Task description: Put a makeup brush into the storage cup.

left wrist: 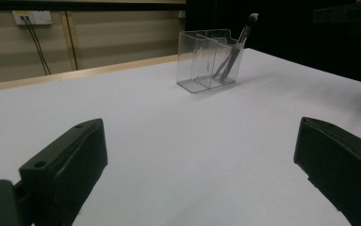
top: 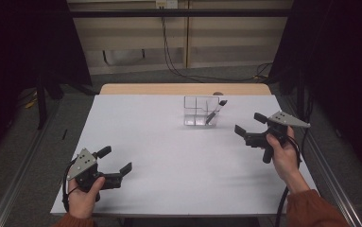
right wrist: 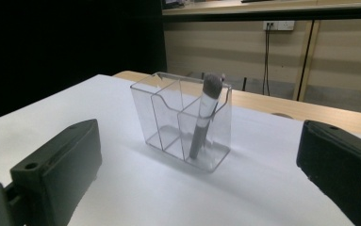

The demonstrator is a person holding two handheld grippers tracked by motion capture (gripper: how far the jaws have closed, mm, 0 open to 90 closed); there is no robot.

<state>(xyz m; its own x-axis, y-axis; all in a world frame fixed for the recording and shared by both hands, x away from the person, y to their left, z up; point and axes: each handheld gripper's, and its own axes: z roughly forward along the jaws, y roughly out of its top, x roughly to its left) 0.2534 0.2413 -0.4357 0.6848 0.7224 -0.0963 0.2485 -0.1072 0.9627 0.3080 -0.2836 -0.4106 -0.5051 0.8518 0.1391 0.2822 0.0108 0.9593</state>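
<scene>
Nearest the lens in the high view, at the lower left of the frame: left hand [top: 81, 196] wrapped round the left tool [top: 118, 162], jaws spread wide with nothing between them, hovering over the bare white surface [top: 169, 156]. In the left gripper view, same two black jaws at the bottom corners, far apart, plain white sheet between.

At the right of the high view, a little above mid-height: right hand [top: 285, 156] with an orange sleeve [top: 313, 210] below it, gripping the right tool [top: 248, 126], jaws likewise open and empty, pointed toward frame left. In the right gripper view, jaws wide at both lower corners, framing the clear organiser [right wrist: 183, 120] at frame centre.

Clear organiser [top: 201, 111] just above centre of the high view, toward the far edge of the surface, upright, split into compartments, well apart from the left tool and nearer the right one. Makeup brush [top: 215, 112] standing in its right-hand compartment as seen from above, leaning, bristle head up and poking past the rim toward the upper right. In the right gripper view, brush [right wrist: 205, 117] in the nearest compartment, dark handle down on the floor of the box, grey head above the rim. In the left gripper view, organiser [left wrist: 206, 59] at upper centre, brush [left wrist: 237, 47] slanting to the upper right.

Strip of wood [top: 183, 89] along the far edge, beyond the white sheet. Black cables [top: 169, 52] hanging on the back wall at the top of the frame.
</scene>
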